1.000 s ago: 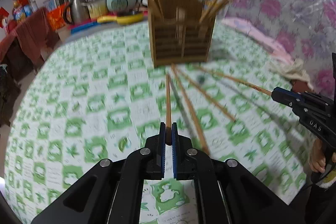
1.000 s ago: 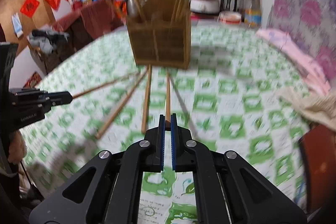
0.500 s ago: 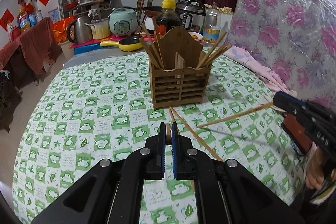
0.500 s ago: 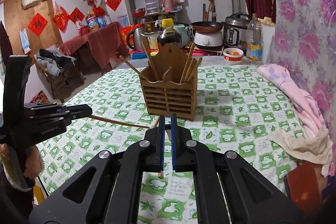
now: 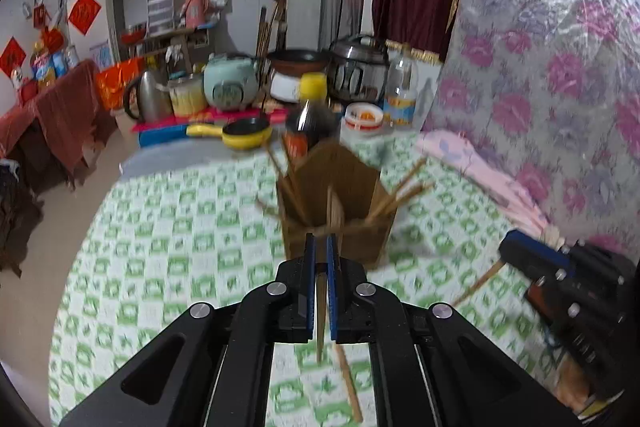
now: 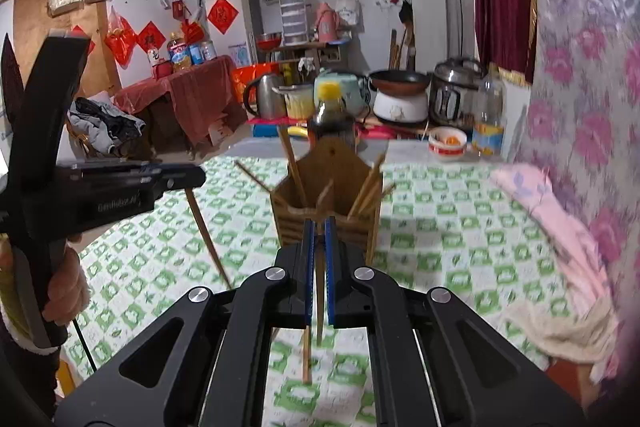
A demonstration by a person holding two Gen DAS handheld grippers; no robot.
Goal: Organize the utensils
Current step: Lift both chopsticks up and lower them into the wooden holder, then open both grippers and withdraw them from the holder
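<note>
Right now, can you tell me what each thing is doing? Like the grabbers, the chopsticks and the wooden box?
Left gripper: shut on a chopstick, lifted off the table.
Right gripper: shut on a chopstick, also lifted.
Wooden holder: upright on the table, with several chopsticks leaning in it.
Loose chopstick: lying flat on the tablecloth.
Soy sauce bottle: upright behind the holder, yellow cap on.

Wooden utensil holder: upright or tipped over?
Upright: the wooden utensil holder stands on the checked tablecloth, chopsticks sticking up from it.
</note>
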